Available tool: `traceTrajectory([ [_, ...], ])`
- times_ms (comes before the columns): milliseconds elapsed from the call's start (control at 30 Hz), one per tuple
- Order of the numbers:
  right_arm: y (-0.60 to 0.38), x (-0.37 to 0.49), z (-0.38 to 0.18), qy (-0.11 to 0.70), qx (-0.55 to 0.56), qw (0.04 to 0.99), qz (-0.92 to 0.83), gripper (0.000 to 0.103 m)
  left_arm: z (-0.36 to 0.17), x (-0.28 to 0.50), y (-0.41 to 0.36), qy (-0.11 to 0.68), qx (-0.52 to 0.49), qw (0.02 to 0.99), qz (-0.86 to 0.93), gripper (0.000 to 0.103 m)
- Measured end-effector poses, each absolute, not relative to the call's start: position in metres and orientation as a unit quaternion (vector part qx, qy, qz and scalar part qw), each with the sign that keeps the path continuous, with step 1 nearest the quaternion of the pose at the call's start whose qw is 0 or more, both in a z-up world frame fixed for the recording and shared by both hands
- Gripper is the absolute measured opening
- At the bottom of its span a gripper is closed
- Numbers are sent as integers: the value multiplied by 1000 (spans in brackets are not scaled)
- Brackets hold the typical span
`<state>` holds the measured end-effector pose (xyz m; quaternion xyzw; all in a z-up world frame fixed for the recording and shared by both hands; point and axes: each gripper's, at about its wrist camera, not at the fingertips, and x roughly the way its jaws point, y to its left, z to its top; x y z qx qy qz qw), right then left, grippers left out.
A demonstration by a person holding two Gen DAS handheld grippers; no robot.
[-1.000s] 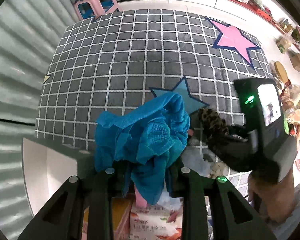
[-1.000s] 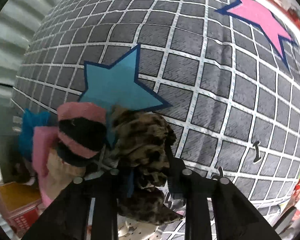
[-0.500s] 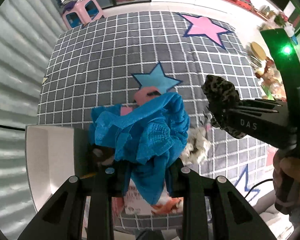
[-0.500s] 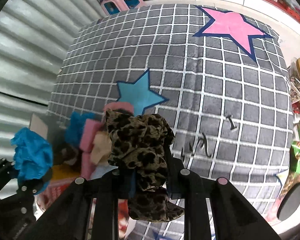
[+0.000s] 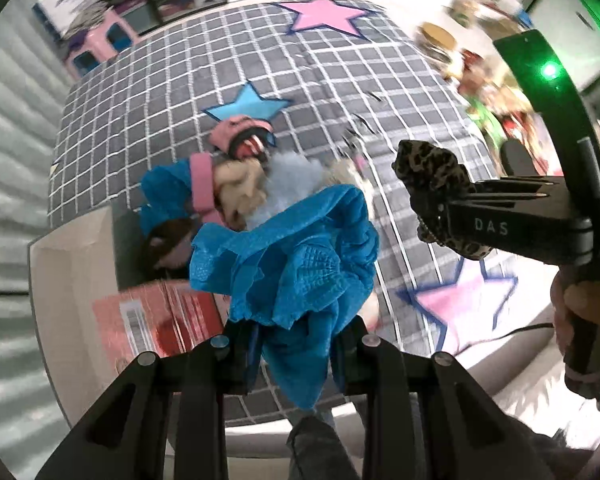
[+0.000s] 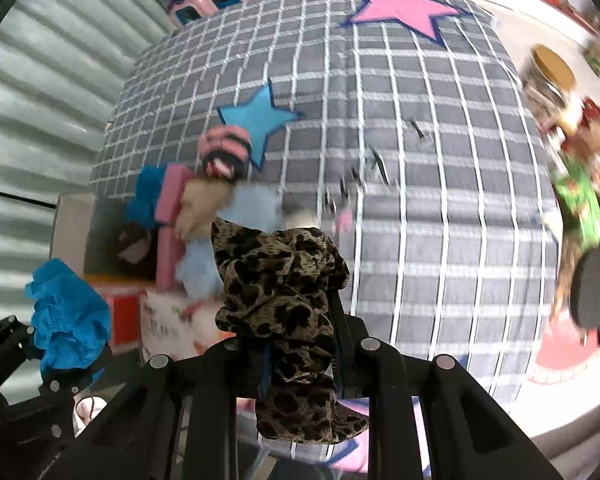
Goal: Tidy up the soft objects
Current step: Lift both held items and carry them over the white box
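Observation:
My left gripper (image 5: 294,344) is shut on a crumpled blue cloth (image 5: 292,264) that bulges above its fingers; the same blue cloth (image 6: 70,320) shows at the lower left of the right wrist view. My right gripper (image 6: 298,354) is shut on a leopard-print scrunchie (image 6: 280,300). In the left wrist view that leopard scrunchie (image 5: 436,196) hangs at the right, in the tip of the right gripper. Both are held high over a grey checked mat (image 6: 420,160). Below lies a pile of soft things (image 5: 236,184): pink, beige, light blue and dark pieces.
A red box (image 5: 156,316) and a white printed box (image 6: 168,324) lie by the pile, next to a white bin (image 5: 60,280). A pink stool (image 6: 204,0) stands at the mat's far corner. Cluttered items (image 6: 580,168) line the right side. Corrugated wall at left.
Both grippers have risen and drawn back from the mat with their cloths. The pile, the boxes and the white bin have come into view beneath them.

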<state>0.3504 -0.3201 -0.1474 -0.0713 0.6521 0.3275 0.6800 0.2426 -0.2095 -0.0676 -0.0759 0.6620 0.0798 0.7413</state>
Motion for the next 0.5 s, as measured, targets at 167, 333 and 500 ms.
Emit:
traceTrajectory([
  [167,-340,300,-150,667,-67,676,306,24,-66,209,-215,660,-61,747,49,31],
  [333,-344,257,-148,673,-67,672,302,24,-61,176,-210,655,-54,752,42,31],
  [500,-338,220,-144,676,-65,669,303,24,-53,145,-200,644,-52,761,49,31],
])
